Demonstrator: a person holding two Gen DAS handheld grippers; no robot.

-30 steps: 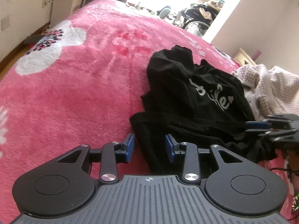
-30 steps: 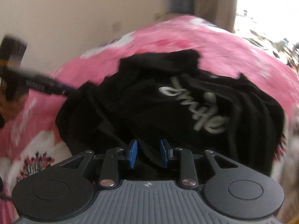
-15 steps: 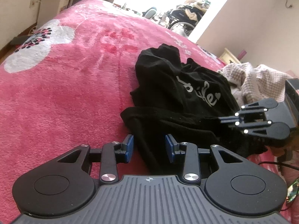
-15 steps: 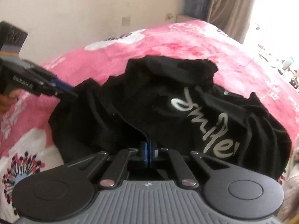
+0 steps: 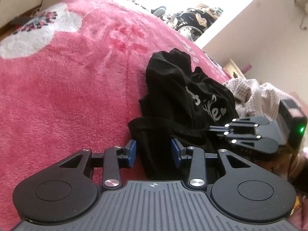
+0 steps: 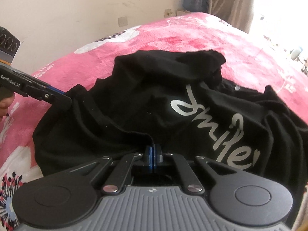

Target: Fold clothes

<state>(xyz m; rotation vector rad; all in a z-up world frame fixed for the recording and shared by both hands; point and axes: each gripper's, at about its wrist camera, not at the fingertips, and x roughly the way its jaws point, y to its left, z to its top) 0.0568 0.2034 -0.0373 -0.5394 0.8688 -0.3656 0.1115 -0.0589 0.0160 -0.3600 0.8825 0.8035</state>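
A crumpled black T-shirt point(image 5: 179, 100) with silver "Smile" lettering lies on a pink fleece blanket point(image 5: 67, 88). My left gripper point(image 5: 153, 152) is open, its blue pads on either side of the shirt's near hem. In the right wrist view the same shirt point(image 6: 154, 105) fills the middle. My right gripper point(image 6: 153, 154) is shut on a fold of the shirt's edge. The right gripper also shows in the left wrist view point(image 5: 211, 129) at the shirt's right side, and the left gripper shows in the right wrist view point(image 6: 67, 100) at the shirt's left corner.
A beige checked garment point(image 5: 256, 96) is heaped to the right of the black shirt. The blanket point(image 6: 192, 36) has white flower patches. A wall point(image 6: 77, 9) runs along the far side of the bed, and a bright doorway point(image 5: 173, 5) lies beyond.
My right gripper has gone from open to shut on the shirt's edge. My left gripper stays open at the hem, and the view has tilted slightly.
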